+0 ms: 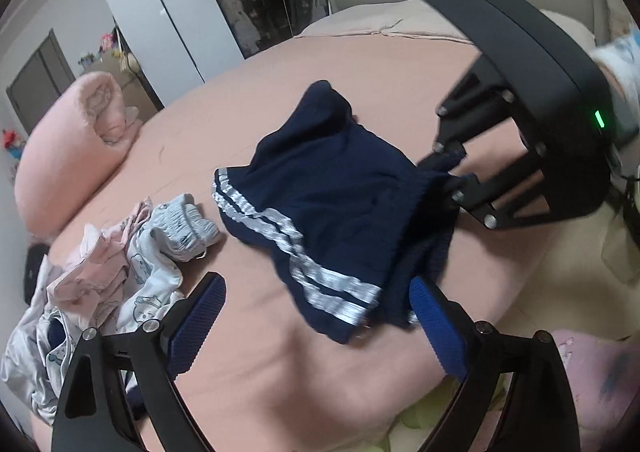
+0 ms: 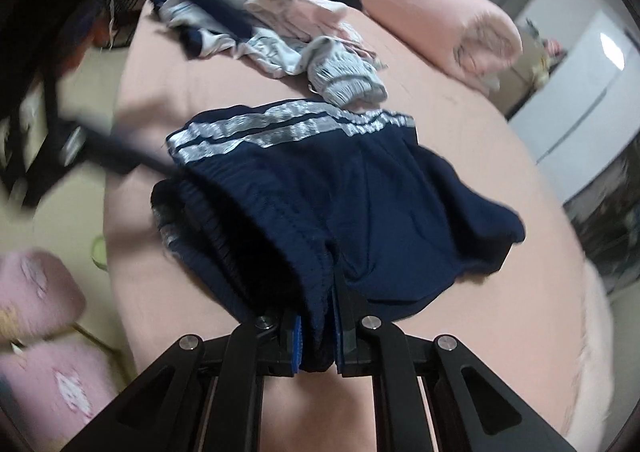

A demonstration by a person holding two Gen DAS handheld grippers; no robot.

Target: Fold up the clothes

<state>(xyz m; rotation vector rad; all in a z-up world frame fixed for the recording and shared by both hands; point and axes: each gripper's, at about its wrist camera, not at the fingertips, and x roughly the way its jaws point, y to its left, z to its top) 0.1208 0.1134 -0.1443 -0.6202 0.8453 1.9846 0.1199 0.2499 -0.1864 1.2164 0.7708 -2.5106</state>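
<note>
While the left wrist view blurs it, right gripper clamps shorts.

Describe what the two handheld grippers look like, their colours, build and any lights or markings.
Both are matte black linkage frames with triangular cut-outs and round silver pivot bolts. The left gripper carries blue, finely textured finger pads. The right gripper has the same blue pads, and from the left wrist view its curved black housing shows a small green light. No cables visible.
</note>
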